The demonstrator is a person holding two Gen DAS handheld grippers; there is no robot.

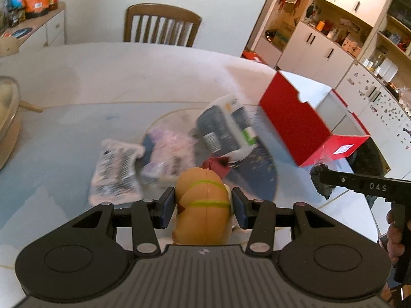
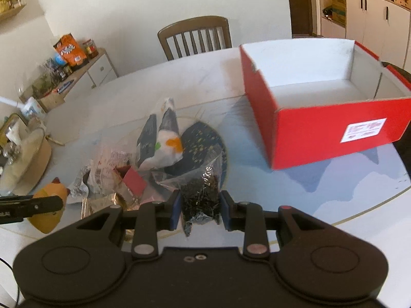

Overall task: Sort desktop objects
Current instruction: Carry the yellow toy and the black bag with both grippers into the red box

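Observation:
My left gripper [image 1: 203, 208] is shut on a yellow toy figure [image 1: 203, 205] with green bands, held above the table; the toy also shows in the right wrist view [image 2: 50, 205]. My right gripper [image 2: 199, 208] is shut on a clear bag of dark dried bits [image 2: 203, 197], which also shows in the left wrist view [image 1: 321, 182]. An open red cardboard box [image 2: 321, 133] with a white inside stands at the right; it also shows in the left wrist view [image 1: 295, 120]. A pile of packets [image 1: 223, 128] and wrappers [image 2: 110, 169] lies in the table's middle.
A round table [image 1: 115, 77] with a glass top holds everything. A wooden chair [image 1: 160, 24] stands behind it. A covered dish [image 2: 23, 164] sits at the table's left edge. A sideboard with snack bags [image 2: 69, 51] and white cupboards [image 1: 321, 43] line the walls.

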